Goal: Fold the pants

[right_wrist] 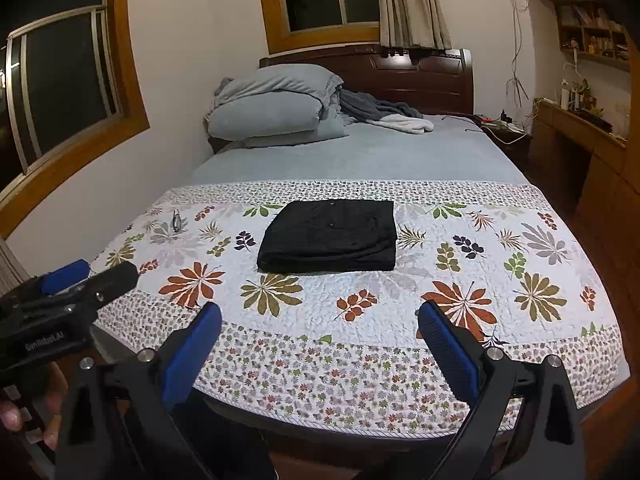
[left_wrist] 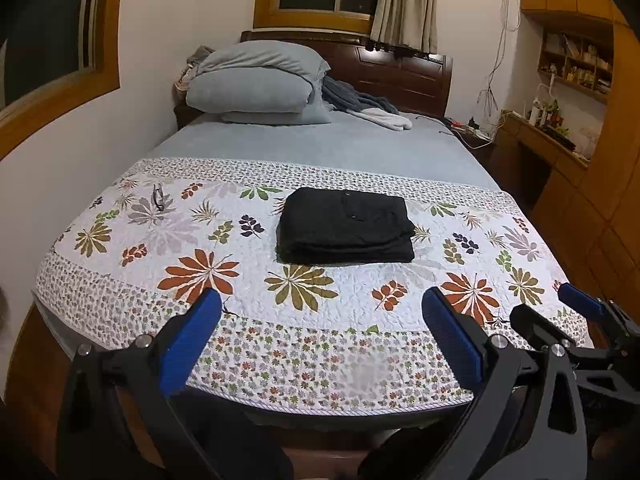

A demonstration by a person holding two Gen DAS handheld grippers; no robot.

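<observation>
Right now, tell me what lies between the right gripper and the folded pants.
Only bare floral quilt: nothing lies between the right gripper, jaws open, and the black folded pants. The right wrist view shows that stretch plainly.

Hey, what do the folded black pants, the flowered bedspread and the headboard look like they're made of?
Folded black pants: matte woven cloth, maybe cotton; no sheen, soft thick layered edges, small buttons on top.
Flowered bedspread: quilted printed fabric, probably cotton; the surface is puckered by stitching.
Headboard: dark wood with a glossy varnish; carved panels catch the light, though it could be veneer.
</observation>
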